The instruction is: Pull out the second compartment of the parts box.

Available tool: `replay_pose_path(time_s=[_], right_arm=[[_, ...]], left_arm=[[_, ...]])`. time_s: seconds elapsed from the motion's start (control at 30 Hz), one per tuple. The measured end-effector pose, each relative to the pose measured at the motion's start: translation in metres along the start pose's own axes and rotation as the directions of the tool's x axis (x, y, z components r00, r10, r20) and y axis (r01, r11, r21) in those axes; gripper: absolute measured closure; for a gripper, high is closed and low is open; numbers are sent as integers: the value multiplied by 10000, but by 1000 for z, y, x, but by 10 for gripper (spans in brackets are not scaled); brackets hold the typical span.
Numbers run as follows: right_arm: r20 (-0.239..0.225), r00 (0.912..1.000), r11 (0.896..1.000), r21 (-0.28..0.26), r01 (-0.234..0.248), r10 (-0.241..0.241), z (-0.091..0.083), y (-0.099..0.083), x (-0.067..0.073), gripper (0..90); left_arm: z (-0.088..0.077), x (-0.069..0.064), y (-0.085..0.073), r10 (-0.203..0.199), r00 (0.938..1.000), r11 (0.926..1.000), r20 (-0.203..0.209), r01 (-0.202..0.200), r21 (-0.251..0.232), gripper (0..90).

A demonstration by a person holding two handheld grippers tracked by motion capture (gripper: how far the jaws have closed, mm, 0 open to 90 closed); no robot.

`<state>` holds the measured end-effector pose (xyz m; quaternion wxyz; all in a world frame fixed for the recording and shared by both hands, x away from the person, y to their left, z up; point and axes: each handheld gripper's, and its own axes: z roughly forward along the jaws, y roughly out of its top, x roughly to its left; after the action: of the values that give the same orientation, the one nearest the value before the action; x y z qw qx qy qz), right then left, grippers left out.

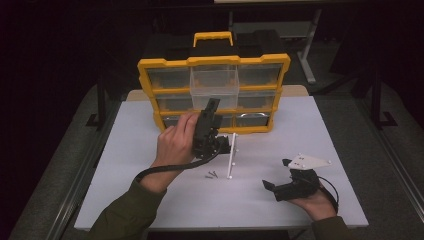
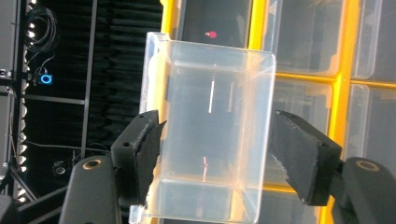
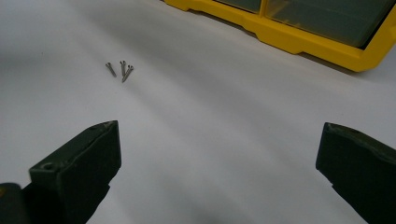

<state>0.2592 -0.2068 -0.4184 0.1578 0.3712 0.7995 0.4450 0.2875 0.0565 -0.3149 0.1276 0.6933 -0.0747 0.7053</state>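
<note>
Reaching up at centre-left of the high view, the left gripper [image 1: 214, 103] sits at a clear drawer [image 1: 215, 86] pulled partway out of the yellow organizer [image 1: 165, 63], middle column, top row. In the left gripper view the drawer [image 2: 215, 126] stands between the jaws; the left pad [image 2: 150, 149] looks to be at its wall, the right pad [image 2: 299, 154] stands just clear. So: released, nothing clamped. The drawer hangs on its slot alone.

Risk, as a judgement: the drawer sticks out well past the front of the cabinet, and a nudge from the withdrawing jaws could tip it down or drag it out of the slot. It looks empty, so light and easy to knock.

Orientation: the drawer's long axis runs front to back, pointing out of the organizer toward the person; open top faces up.

Lower centre of the high view: three small screws [image 1: 212, 175] and a white bracket [image 1: 232, 155] on the white table [image 1: 150, 200], well apart from the drawer.

Lower right: the right gripper [image 1: 277, 175] rests in the hand near the table edge, jaws spread wide and empty, screws [image 3: 120, 69] ahead of it in the right gripper view.
</note>
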Motion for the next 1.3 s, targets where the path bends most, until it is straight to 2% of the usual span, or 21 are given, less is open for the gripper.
replay_pose_path(time_s=[0.23, 0.87, 1.03, 1.13, 1.17, 1.23, 1.3], right_arm=[[-5, 10000, 10000, 14, -61, 61, 0, 0, 0, 0], [-8, 10000, 10000, 34, -73, 73, 1, -1, 0, 0], [-20, 10000, 10000, 16, -35, 35, 1, -1, 0, 0], [-28, 10000, 10000, 29, -7, 7, 2, -1, 0, 0], [-28, 10000, 10000, 34, 3, -2, 2, -1, 0, 0], [-25, 10000, 10000, 30, 7, -7, 1, -1, 0, 0], [7, 10000, 10000, 1, -4, 4, 1, -1, 0, 0]], left_arm=[[0, -7, 0, -85, 9998, 10000, 157, 85, 7, 268], [-2, -41, -3, -444, 9977, 9990, 521, 447, -59, 135], [-3, -46, -4, -487, 9966, 9988, 666, 493, -69, 103], [-3, -50, -4, -354, 9964, 9994, 769, 350, 64, 88], [-3, -53, -5, -468, 9958, 9989, 780, 471, -10, 79], [-3, -54, -6, -388, 9957, 9992, 842, 385, 48, 79], [-3, -60, -8, -498, 9950, 9988, 867, 496, 50, 70]])
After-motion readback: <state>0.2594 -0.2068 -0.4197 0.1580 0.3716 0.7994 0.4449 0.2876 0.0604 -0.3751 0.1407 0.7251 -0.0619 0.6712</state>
